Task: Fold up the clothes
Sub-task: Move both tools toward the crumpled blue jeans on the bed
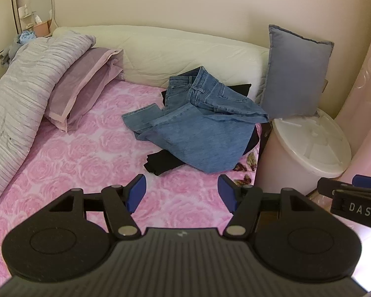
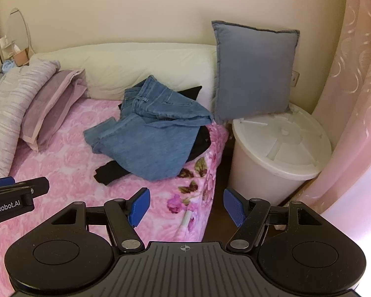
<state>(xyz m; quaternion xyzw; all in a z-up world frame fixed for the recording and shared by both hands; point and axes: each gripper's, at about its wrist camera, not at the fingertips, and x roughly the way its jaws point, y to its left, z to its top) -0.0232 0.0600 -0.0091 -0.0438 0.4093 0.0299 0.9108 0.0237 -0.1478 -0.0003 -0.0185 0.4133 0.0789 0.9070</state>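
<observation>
The jeans (image 1: 197,128) lie crumpled on the far right part of the bed (image 1: 86,168), waistband toward the cream headboard (image 1: 160,54), one leg hem flopped out to the left, the wide leg panel spread toward you. They sit on top of a black garment (image 1: 160,164) that pokes out at the near edge and again behind the waist, so it's a pile, not a laid-out piece; nothing is folded yet. Your left hand-held gripper (image 1: 181,193) hovers over the pink sheet short of the pile, jaws spread wide, holding nothing. Your right hand-held gripper (image 2: 186,206) is the same, wide and empty, sitting over the bed's right edge, likely because the pile is close to that edge. Both held back and open reads as the approach before a first grab. You'll probably need to pull the jeans off the black garment and flatten them in the free sheet area to the left. A blue cushion (image 1: 296,74) leans just behind the pile above a white bin (image 1: 309,143) beside the bed; a purple pillow (image 1: 81,91) and grey duvet (image 1: 19,94) take up the left side, well apart from the jeans.
</observation>
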